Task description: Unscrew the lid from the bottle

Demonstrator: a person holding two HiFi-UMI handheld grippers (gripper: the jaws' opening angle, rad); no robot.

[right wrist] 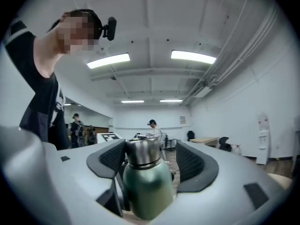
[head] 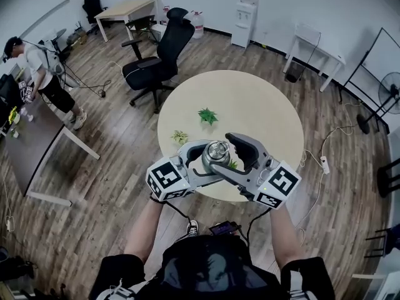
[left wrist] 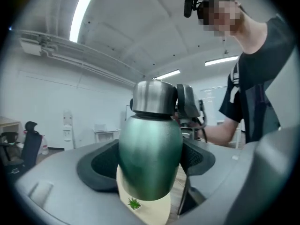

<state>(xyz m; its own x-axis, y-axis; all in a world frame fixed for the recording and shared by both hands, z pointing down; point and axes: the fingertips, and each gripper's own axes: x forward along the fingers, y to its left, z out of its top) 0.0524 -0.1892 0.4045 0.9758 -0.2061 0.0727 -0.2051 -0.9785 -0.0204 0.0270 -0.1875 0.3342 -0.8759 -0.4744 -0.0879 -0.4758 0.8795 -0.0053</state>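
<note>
A green metal bottle (left wrist: 149,163) with a steel lid (left wrist: 153,97) is held in the air over the near edge of the round table (head: 256,105). My left gripper (left wrist: 149,159) is shut on the green body, with both dark pads pressed against its sides. My right gripper (right wrist: 151,150) is open, its jaws standing wide on either side of the lid (right wrist: 143,151). Its left pad (right wrist: 110,157) is close to the lid, and a clear gap shows at the right pad (right wrist: 193,162). In the head view the lid (head: 217,149) shows from above between both grippers.
Two small green plants (head: 207,115) (head: 180,136) sit on the table beyond the bottle. A black office chair (head: 156,61) stands behind the table, and a person (head: 44,74) stands by a desk at the far left. A fan (head: 390,92) and a floor power strip (head: 324,164) are to the right.
</note>
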